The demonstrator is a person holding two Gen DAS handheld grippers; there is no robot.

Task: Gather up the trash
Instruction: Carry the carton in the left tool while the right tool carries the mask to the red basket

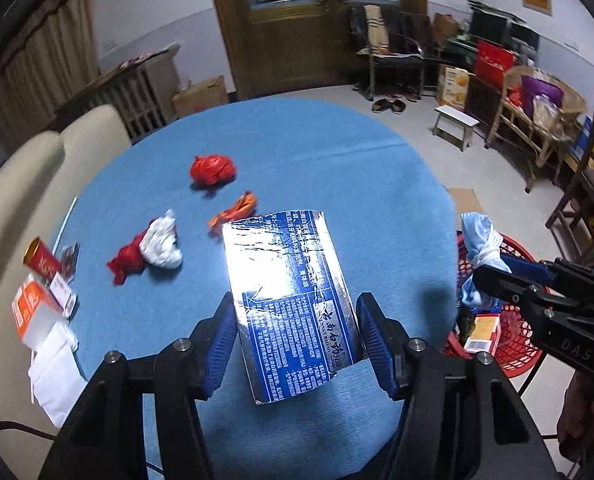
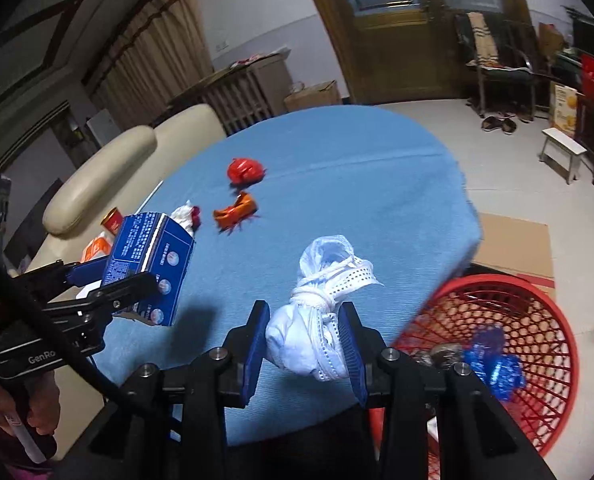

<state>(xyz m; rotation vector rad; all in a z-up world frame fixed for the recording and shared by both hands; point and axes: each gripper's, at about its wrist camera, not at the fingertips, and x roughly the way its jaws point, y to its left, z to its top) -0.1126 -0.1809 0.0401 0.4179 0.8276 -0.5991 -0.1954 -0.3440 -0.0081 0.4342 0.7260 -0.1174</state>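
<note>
- The left gripper [image 1: 297, 336] holds a flattened blue carton [image 1: 289, 300] lengthwise between its blue pads, jaws about half spread and pressing its long edges; gripping across the width likely keeps the crushed box from sagging
- The right gripper [image 2: 305, 344] is nearly closed on a knotted bundle of pale blue face masks [image 2: 321, 312], the knot sitting between the pads and the puffed end sticking forward beyond them
- Both pieces are lifted clear of the blue round table [image 1: 337, 160], so I judge each is being carried, not just picked at
- Just beside the table edge on the right stands the red mesh basket [image 2: 537, 312], already holding blue wrappers and a small box; it looks like the drop point, placed low so trash can fall in
- Farther out on the cloth lie a red-and-white wad [image 1: 149, 248], an orange wrapper [image 1: 235, 210] and a red crumpled ball [image 1: 212, 170], well apart from both grippers
- At the table's left edge sit a red can [image 1: 41, 258] and an orange box [image 1: 33, 312]
</note>
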